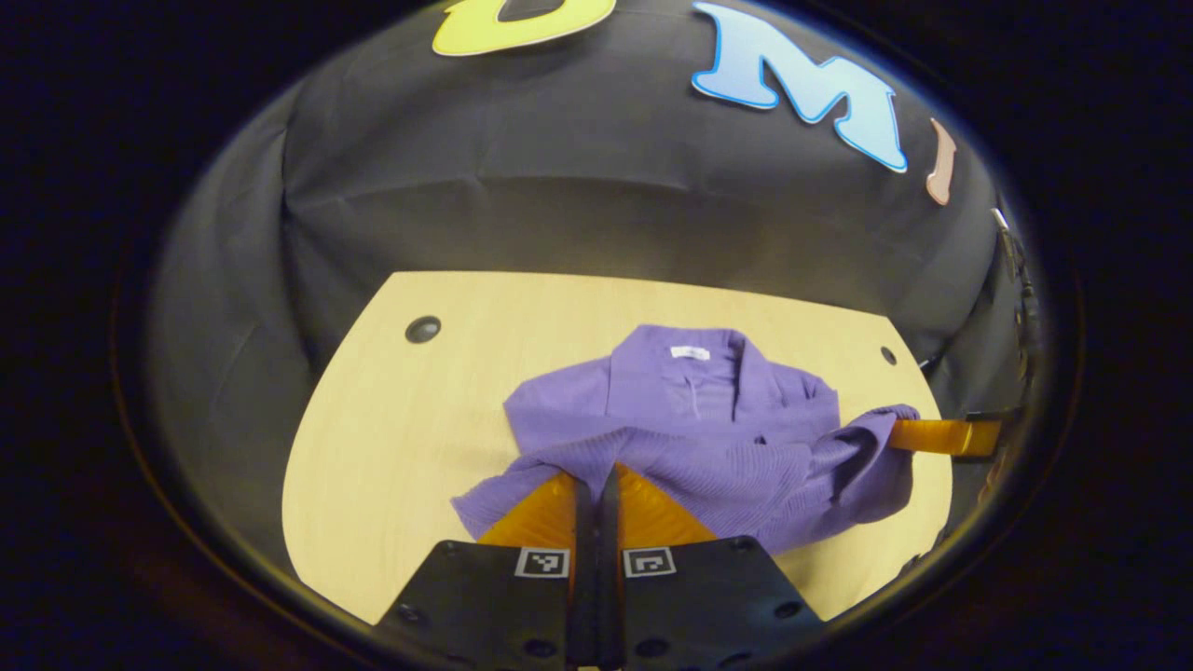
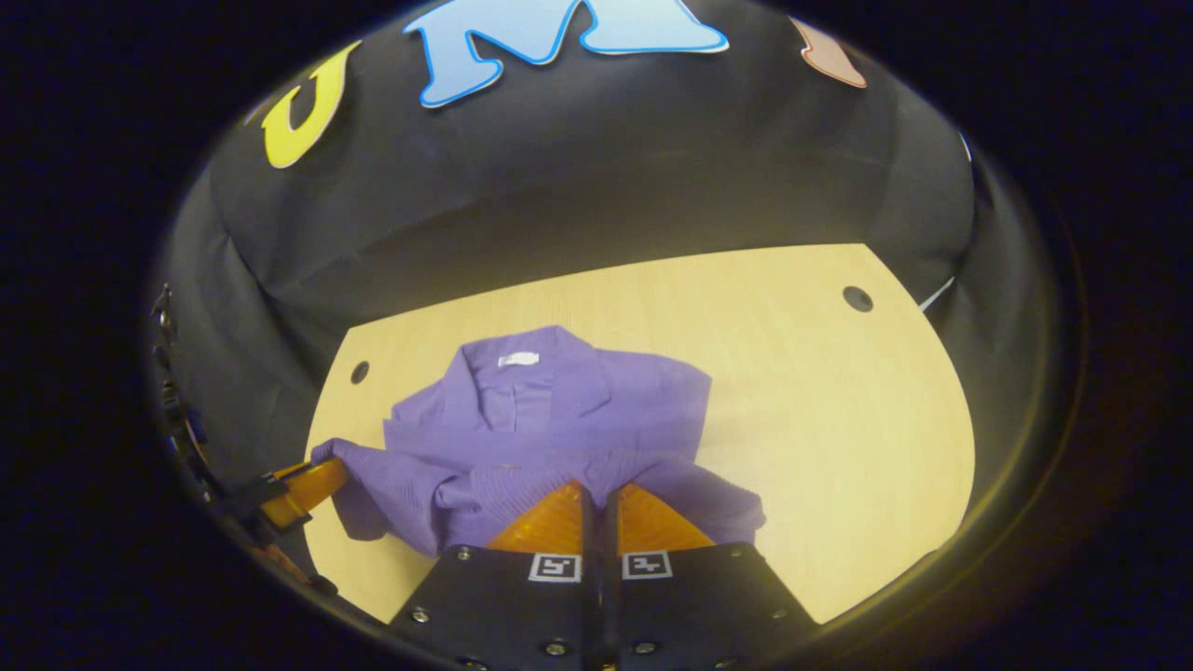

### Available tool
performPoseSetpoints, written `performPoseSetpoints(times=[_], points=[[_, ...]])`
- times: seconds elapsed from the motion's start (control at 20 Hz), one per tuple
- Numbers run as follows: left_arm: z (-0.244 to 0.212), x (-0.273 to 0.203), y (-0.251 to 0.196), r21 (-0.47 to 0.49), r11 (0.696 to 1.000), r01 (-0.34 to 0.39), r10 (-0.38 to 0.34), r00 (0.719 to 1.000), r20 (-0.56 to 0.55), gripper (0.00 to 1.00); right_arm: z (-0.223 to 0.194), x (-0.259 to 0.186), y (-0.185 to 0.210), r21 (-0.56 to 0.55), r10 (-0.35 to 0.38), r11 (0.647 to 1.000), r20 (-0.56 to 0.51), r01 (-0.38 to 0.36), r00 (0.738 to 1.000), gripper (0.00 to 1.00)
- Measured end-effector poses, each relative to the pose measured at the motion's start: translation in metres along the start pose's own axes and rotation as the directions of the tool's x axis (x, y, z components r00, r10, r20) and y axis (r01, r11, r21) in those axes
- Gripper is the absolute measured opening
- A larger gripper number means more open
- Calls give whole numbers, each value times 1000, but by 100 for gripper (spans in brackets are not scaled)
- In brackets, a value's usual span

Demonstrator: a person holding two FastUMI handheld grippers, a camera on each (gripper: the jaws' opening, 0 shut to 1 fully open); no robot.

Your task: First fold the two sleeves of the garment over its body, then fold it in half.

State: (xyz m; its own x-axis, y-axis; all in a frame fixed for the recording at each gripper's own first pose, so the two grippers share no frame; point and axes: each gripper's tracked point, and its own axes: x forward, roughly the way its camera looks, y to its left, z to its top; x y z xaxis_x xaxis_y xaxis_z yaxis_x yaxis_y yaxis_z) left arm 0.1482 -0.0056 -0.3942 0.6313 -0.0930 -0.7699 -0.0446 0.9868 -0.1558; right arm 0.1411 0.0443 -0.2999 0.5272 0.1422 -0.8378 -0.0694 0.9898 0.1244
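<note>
A purple collared garment (image 1: 708, 410) lies on the pale wooden table (image 1: 401, 419), its collar and white label toward the far side. My left gripper (image 1: 596, 473) is shut, pinching the near edge of the fabric. Off to the right, my right gripper (image 1: 899, 434) holds another bunched part of that edge, lifted off the table. In the right gripper view the garment (image 2: 559, 401) spreads ahead of my right gripper (image 2: 596, 489), whose fingers are closed on the near fabric. The left gripper (image 2: 331, 475) grips the cloth at the left. The sleeves are not clearly separable from the body.
The table (image 2: 839, 401) has rounded corners and small dark holes (image 1: 422, 328) (image 2: 857, 298) near its far corners. Black cloth walls the booth behind and on both sides. Bare wood lies left of the garment in the left gripper view.
</note>
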Motion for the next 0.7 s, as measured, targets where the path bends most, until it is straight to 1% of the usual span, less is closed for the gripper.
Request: performPoseSetpoints(times=[0.15,0.4,0.55,0.7], points=[[30,24,-1,3,1000,1,-1,1000,28,7,29,21,1,22,0,1000,31,0,1000,1],[75,61,-3,42,999,-11,7,997,83,6,77,56,0,67,-10,998,90,3,996,1],[88,85,-3,28,999,-15,13,996,88,7,93,75,-1,86,-21,996,110,11,994,1],[90,104,-1,27,999,-30,28,996,84,7,101,88,-3,89,-24,996,116,14,993,1]])
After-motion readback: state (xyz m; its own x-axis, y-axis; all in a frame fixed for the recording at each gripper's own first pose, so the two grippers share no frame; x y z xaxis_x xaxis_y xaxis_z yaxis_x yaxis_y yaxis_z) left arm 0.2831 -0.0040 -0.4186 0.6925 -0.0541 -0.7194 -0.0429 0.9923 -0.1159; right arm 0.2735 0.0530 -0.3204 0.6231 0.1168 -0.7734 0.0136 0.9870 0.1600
